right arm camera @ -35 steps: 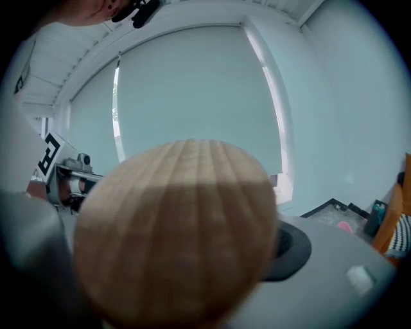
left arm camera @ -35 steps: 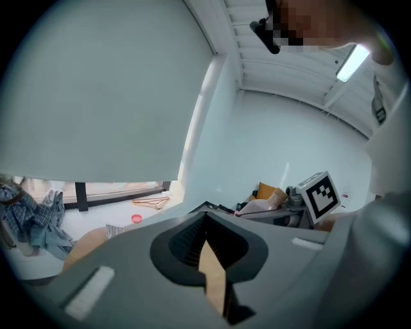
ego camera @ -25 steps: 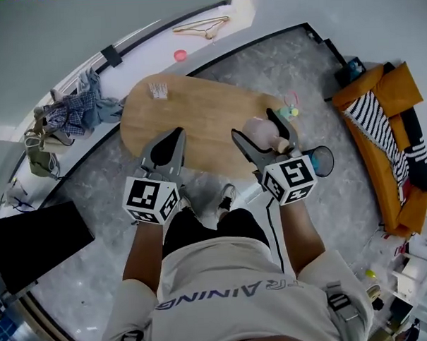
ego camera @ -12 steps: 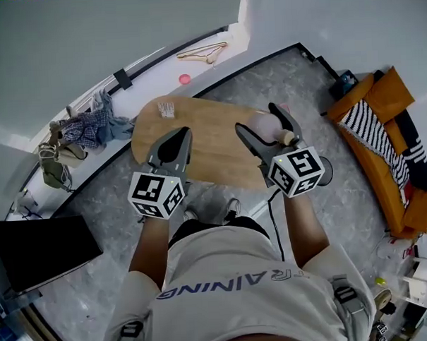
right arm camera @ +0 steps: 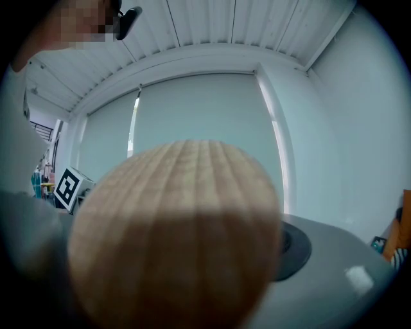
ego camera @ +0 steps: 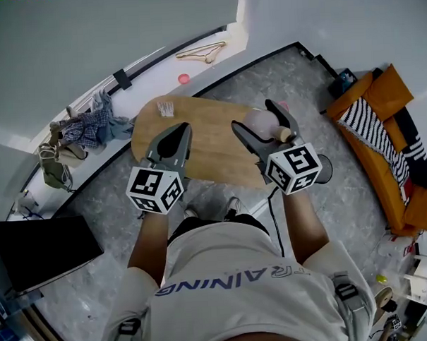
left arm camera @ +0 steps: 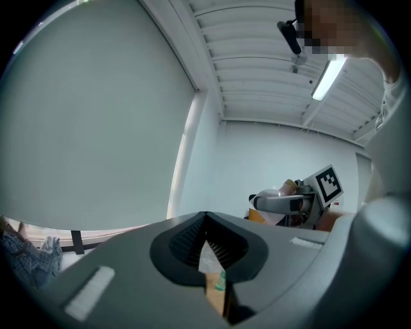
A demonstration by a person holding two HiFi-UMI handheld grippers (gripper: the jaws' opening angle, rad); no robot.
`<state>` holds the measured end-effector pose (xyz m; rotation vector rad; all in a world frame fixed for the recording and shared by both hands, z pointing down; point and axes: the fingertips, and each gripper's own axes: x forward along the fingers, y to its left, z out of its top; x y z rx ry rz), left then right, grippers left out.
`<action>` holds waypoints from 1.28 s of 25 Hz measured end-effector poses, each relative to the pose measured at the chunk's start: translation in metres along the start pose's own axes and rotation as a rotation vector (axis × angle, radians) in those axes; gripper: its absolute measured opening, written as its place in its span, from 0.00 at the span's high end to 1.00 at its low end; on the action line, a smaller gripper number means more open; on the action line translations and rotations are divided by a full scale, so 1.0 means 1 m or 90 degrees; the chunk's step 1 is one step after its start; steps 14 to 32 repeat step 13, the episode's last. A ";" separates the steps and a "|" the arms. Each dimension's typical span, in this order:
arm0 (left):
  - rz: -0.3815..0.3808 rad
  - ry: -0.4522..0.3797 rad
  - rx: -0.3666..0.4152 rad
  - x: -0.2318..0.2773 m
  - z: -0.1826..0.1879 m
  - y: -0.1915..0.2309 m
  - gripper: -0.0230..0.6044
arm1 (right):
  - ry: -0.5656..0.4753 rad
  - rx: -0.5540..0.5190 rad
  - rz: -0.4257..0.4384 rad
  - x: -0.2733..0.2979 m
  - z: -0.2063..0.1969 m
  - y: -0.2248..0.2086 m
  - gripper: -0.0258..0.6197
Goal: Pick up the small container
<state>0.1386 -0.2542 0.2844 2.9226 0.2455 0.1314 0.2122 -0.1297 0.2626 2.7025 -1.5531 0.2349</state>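
The small container (ego camera: pixel 262 122) is a pale pink jar with a round wooden lid (ego camera: pixel 284 135). My right gripper (ego camera: pixel 257 118) is shut on it and holds it above the right end of the oval wooden table (ego camera: pixel 212 145). In the right gripper view the wooden lid (right arm camera: pixel 176 238) fills most of the picture, and only one grey jaw shows beside it. My left gripper (ego camera: pixel 181 132) hovers over the table's near edge with its jaws shut and nothing between them. In the left gripper view the left gripper (left arm camera: pixel 205 215) shows closed tips, with the held jar (left arm camera: pixel 287 188) off to the right.
A small white item (ego camera: pixel 166 108) lies on the table's far left end. A pile of clothes (ego camera: pixel 91 125), a hanger (ego camera: pixel 201 54) and a pink object (ego camera: pixel 185 78) lie along the wall. An orange sofa (ego camera: pixel 384 123) stands at right, a dark round bin (ego camera: pixel 324 167) beside the table, a black panel (ego camera: pixel 40 251) at left.
Both grippers have risen from low over the table's near edge and now sit slightly farther over it. The right gripper still holds the jar; the left has stayed shut.
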 end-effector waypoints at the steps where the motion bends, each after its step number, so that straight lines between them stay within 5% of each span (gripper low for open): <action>1: 0.000 -0.001 0.000 0.001 0.001 0.000 0.96 | -0.001 0.000 0.000 0.000 0.001 0.000 0.29; 32: -0.006 -0.004 -0.005 0.004 0.002 0.002 0.96 | -0.006 0.006 0.003 0.001 0.004 0.001 0.29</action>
